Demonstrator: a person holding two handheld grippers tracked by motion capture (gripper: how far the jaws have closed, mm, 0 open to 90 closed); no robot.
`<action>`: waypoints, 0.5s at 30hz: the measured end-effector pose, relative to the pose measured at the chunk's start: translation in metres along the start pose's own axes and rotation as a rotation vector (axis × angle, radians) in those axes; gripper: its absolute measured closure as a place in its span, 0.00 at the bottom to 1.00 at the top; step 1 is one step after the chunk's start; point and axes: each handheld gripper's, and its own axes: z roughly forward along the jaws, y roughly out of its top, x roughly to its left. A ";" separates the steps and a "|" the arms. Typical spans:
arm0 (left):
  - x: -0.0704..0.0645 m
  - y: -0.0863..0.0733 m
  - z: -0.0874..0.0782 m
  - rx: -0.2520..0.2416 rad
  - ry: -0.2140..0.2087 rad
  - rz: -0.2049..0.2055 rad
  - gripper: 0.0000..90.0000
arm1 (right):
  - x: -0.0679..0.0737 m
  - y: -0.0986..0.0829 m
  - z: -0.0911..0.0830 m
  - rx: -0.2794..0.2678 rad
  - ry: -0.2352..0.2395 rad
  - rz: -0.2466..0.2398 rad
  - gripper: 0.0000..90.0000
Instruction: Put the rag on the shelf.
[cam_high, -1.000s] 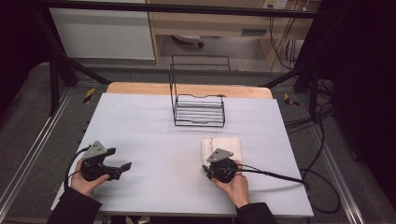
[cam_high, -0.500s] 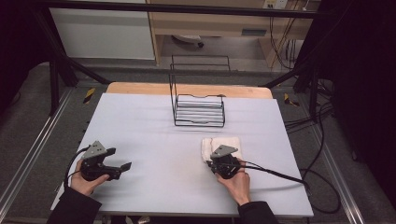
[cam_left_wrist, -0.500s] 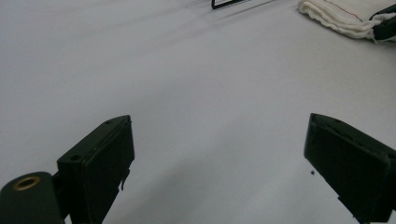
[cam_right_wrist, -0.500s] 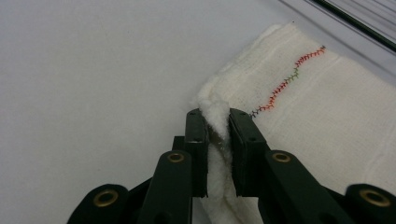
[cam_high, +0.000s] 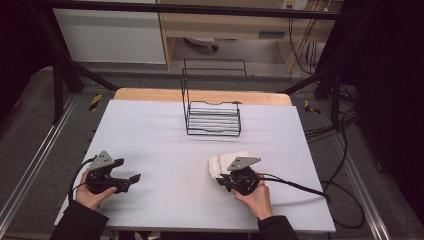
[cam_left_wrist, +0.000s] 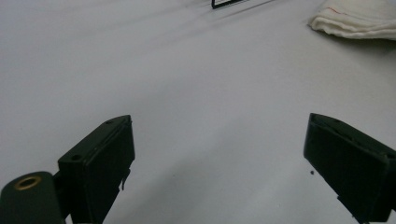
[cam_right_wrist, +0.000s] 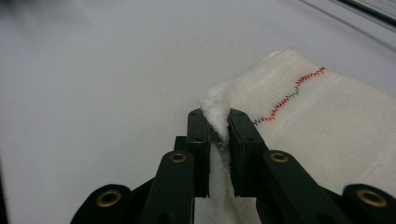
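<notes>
Near the wire rack (cam_high: 212, 117), on its front side, the folded white cloth (cam_high: 227, 162) lies on the worktop (cam_high: 150, 135). Right gripper (cam_right_wrist: 217, 123) has slid back slightly, fingers now clamped on a cloth edge: grasp made, lift likely next. Left gripper (cam_left_wrist: 219, 149) idle, fingers wide apart.

Black wire rack (cam_high: 212, 117) on grey table (cam_high: 150, 135)

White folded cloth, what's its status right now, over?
Right hand-held gripper shut on white folded cloth, pinching its edge. Left hand-held gripper open, holding nothing. Black wire rack stands apart; nothing in the way.
</notes>
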 end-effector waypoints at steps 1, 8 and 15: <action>0.000 0.000 0.000 0.001 0.000 0.002 0.10 | 0.002 -0.001 -0.001 -0.004 0.020 -0.005 0.89; -0.004 0.002 0.001 0.010 -0.004 0.007 0.10 | 0.012 -0.012 -0.001 0.055 0.082 -0.040 0.88; -0.015 0.010 0.005 0.019 -0.011 0.016 0.08 | 0.010 -0.010 -0.004 0.001 0.077 -0.027 0.68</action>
